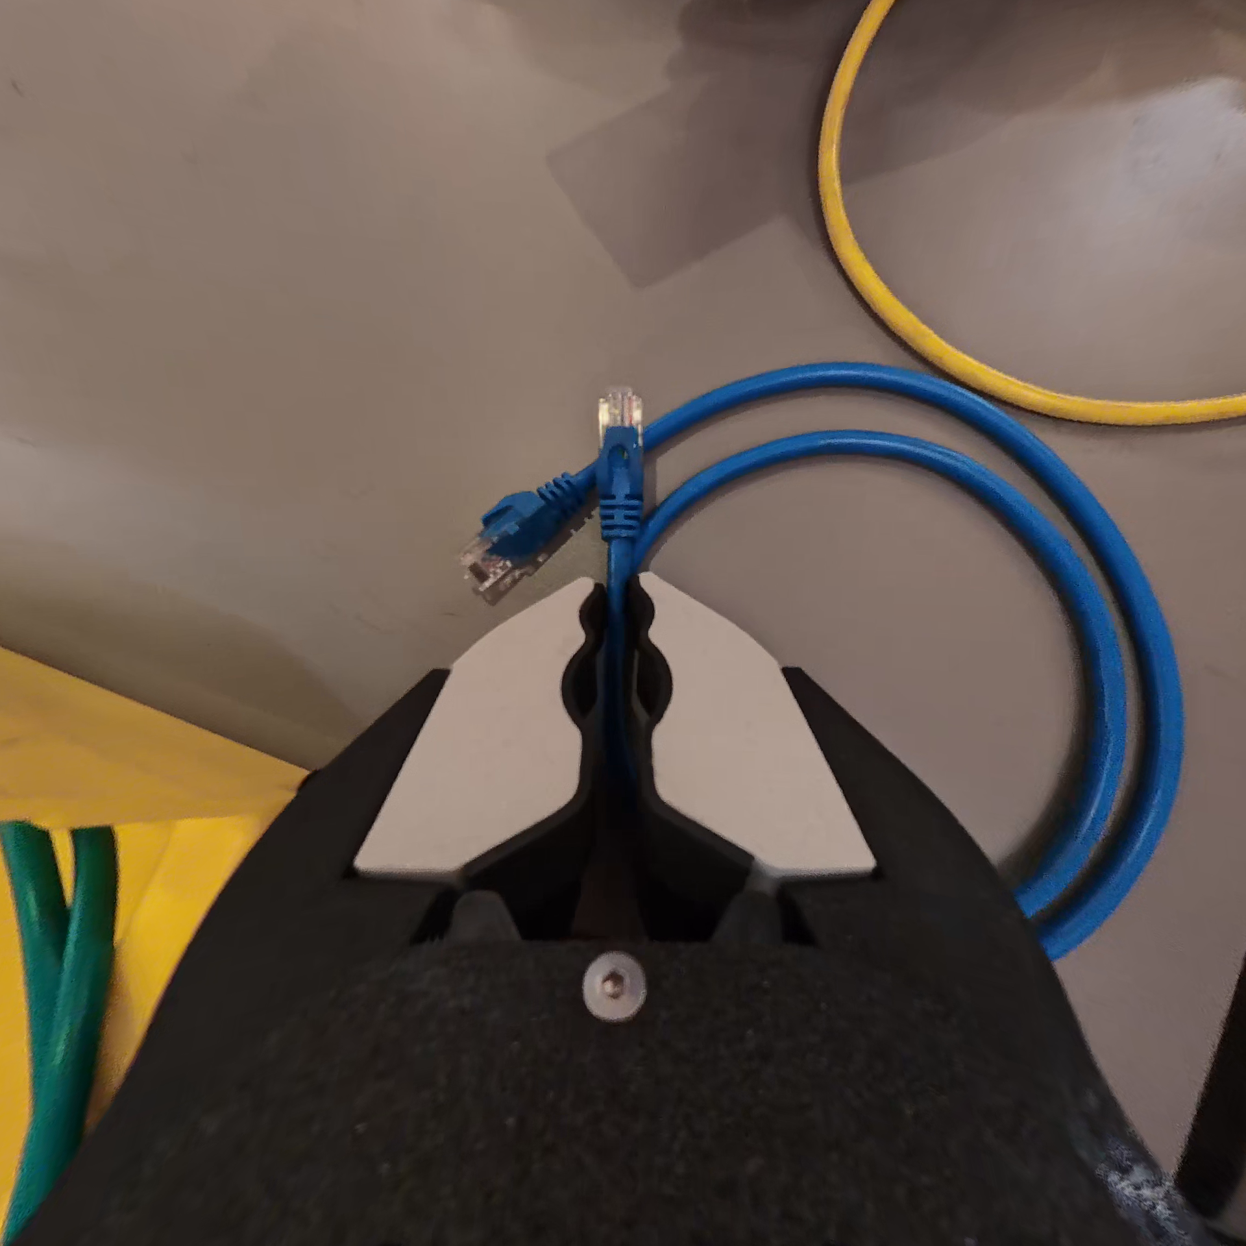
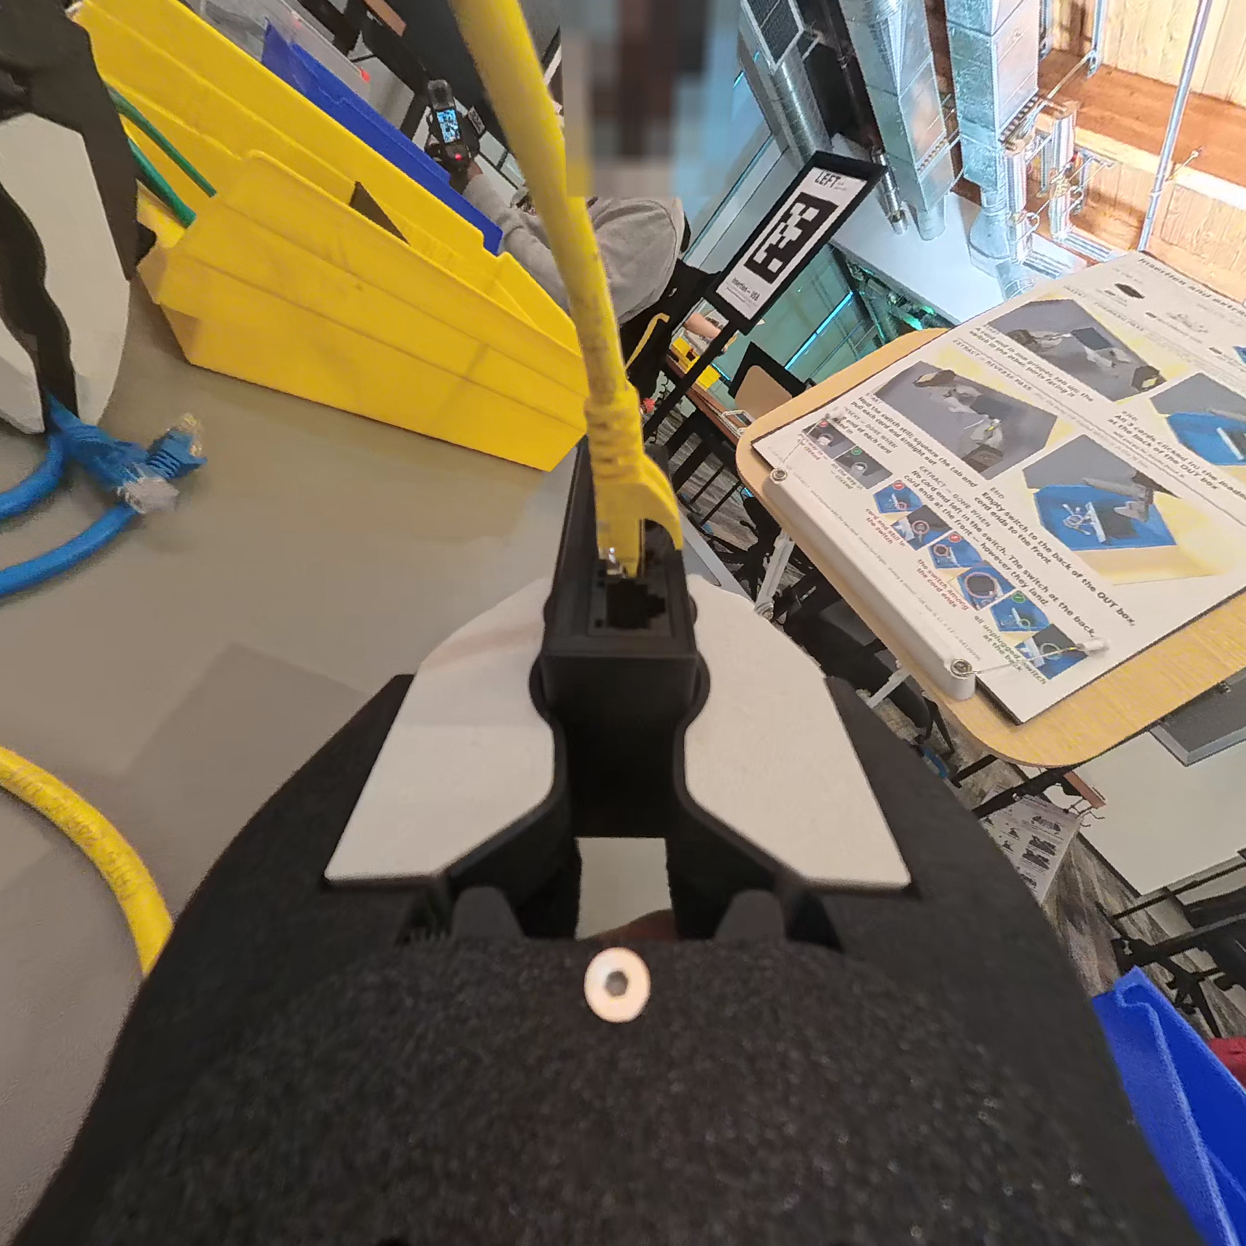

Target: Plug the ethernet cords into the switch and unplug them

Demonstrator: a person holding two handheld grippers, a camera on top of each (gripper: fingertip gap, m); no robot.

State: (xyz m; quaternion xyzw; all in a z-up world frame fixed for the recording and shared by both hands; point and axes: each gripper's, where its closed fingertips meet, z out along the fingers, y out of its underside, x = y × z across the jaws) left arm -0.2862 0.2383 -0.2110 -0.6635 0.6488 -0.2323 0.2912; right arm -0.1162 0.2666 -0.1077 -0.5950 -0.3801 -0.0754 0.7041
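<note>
My left gripper is shut on the blue ethernet cord just behind one plug, which points away from me over the grey table. The cord's other plug lies beside it on the left. My right gripper is shut on the black switch, held with its ports facing up. The yellow cord's plug sits in a port of the switch, and the yellow cord rises from it. The left gripper and the blue cord also show at the left of the right wrist view.
Yellow bins stand at the back of the grey table, one with a green cord. A loop of yellow cord lies on the table. An instruction board sits on a wooden stand at right. A blue bin is at lower right.
</note>
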